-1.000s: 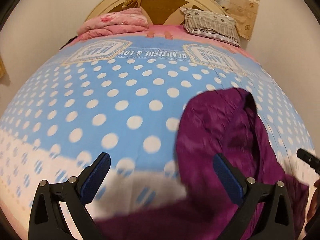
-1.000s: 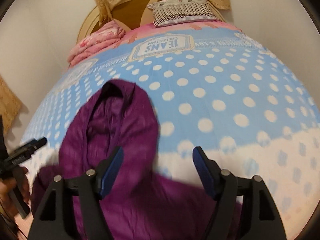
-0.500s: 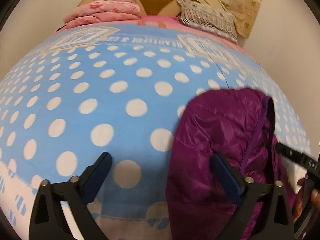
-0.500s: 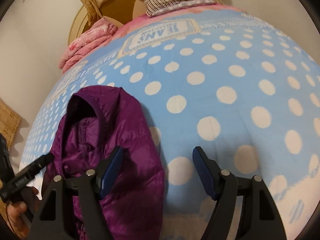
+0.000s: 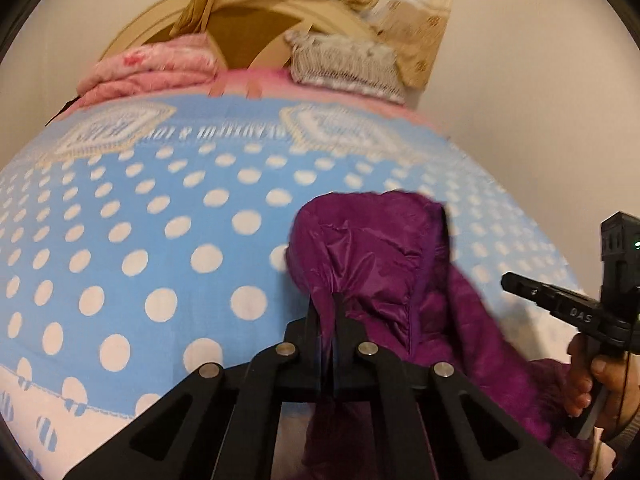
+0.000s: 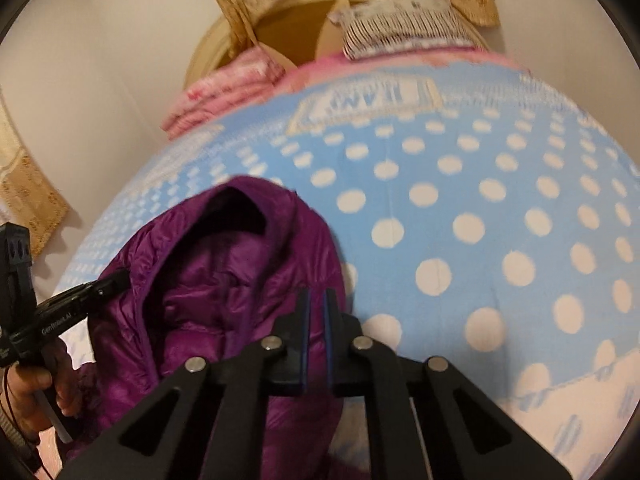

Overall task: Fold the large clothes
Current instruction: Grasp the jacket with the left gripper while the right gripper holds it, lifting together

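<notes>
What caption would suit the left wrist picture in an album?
The left hand-held gripper pinches a fold of a purple puffer jacket on a blue polka-dot bedspread.

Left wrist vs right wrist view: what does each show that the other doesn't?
Left wrist only: the left gripper with jaws shut on a fold of the purple jacket, and the right gripper's side in a hand. Right wrist only: the right gripper, jaws nearly together over the jacket edge, and the dark hood opening. Both: the jacket, polka-dot bedspread, pink folded blanket, striped pillow, headboard.
</notes>
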`<state>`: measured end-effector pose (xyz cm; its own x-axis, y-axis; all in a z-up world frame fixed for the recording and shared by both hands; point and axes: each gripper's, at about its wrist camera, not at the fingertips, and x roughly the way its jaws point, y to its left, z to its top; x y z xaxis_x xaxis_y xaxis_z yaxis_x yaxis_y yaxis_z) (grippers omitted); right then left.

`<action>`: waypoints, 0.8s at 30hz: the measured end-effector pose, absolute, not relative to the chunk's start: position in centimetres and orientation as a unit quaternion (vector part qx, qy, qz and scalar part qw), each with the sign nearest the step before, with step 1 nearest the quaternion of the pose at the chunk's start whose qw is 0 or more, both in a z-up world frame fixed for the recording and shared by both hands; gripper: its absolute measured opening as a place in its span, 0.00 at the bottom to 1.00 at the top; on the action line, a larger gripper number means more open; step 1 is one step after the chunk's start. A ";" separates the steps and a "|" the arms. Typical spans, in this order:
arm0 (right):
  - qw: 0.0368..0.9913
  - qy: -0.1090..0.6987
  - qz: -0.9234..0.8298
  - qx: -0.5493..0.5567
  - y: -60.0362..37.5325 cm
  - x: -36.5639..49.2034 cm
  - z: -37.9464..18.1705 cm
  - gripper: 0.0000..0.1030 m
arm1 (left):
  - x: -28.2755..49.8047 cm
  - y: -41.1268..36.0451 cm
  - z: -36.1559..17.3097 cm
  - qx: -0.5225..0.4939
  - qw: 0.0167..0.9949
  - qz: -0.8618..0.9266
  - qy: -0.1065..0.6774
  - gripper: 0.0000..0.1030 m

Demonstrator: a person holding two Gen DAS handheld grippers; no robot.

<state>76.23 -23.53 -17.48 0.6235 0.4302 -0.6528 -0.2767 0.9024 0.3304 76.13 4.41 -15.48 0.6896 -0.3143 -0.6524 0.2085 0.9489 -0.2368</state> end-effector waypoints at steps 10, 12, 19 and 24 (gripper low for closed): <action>0.892 0.415 0.163 0.078 -22.2 78.4 -17.8 0.74 | 77.4 4.4 -18.1 -0.035 0.912 -0.089 0.399 0.02; 0.890 0.422 0.161 0.063 -21.6 79.7 -18.7 0.72 | 78.3 4.8 -19.4 -0.052 0.906 -0.085 0.411 0.02; 0.874 0.453 0.176 0.017 -19.9 80.9 -22.0 0.07 | 79.2 4.4 -21.1 -0.047 0.902 -0.096 0.418 0.02; 0.904 0.385 0.186 0.017 -21.3 78.0 -18.1 0.06 | 77.5 4.4 -18.0 -0.040 0.920 -0.103 0.376 0.02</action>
<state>78.05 -21.32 -18.12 0.6340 0.3492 -0.6900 -0.3232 0.9302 0.1738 77.46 4.41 -18.04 0.6956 -0.2197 -0.6840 0.1591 0.9756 -0.1516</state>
